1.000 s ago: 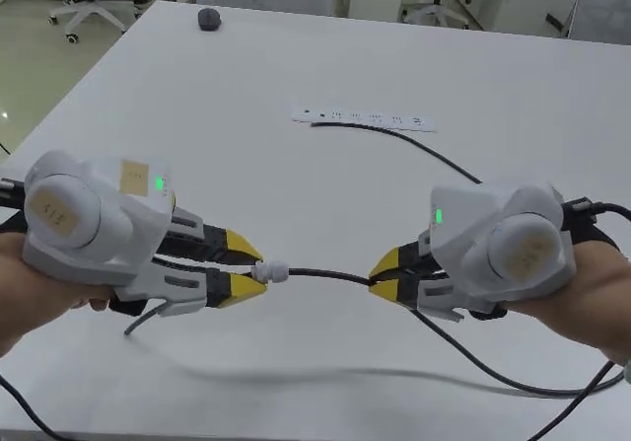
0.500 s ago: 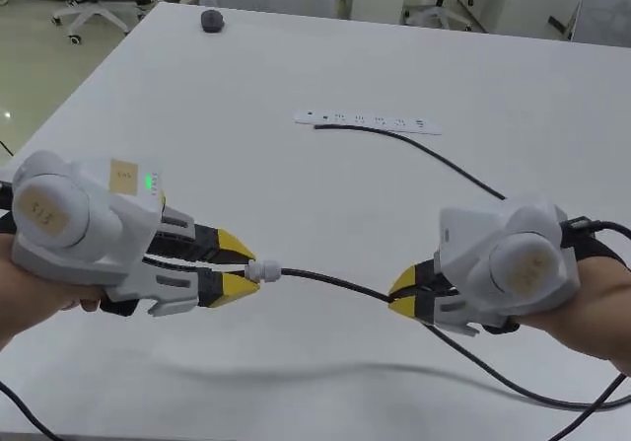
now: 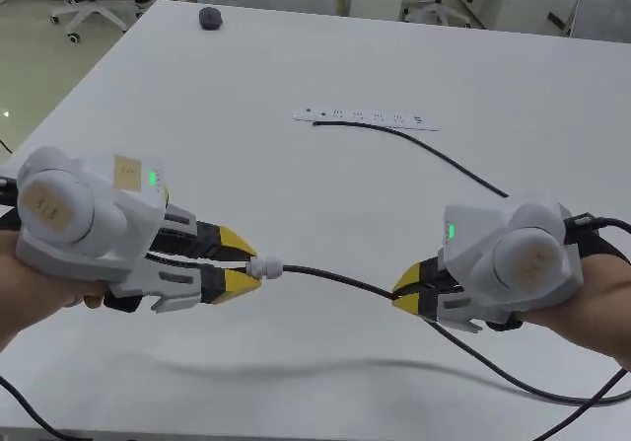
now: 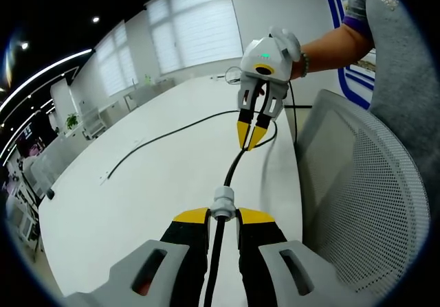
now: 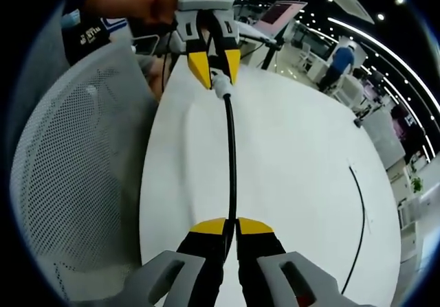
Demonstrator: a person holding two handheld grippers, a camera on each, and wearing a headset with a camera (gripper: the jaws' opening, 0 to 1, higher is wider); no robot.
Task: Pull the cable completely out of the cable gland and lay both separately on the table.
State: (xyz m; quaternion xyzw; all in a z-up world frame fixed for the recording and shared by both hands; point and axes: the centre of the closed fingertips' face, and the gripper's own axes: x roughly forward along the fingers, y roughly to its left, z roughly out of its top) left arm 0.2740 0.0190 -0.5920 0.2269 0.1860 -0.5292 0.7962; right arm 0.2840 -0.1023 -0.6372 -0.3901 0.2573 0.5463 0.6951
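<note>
A: How are the jaws set?

B: The left gripper [image 3: 251, 268] is closed on the cable gland [image 3: 264, 268], whose white nose juts past the yellow tips; the right gripper [image 3: 399, 291] is clamped tight on the black cable [image 3: 330, 277], well to the right of the gland; both are held above the table [image 3: 296, 56], at its near side.

A: Is the cable judged to be out?

B: Not yet; in the left gripper view it is seen running back between the jaws, and a tail is seen at the near left.

A: How is the pull best made?

B: The gland should be held fixed and the cable drawn rightward, straight along the gland's axis; a sideways pull would likely bind it in the seal; once the reach is spent, the cable should be re-gripped just beside the gland; the power strip [image 3: 365, 118] at the far side need not be touched.
</note>
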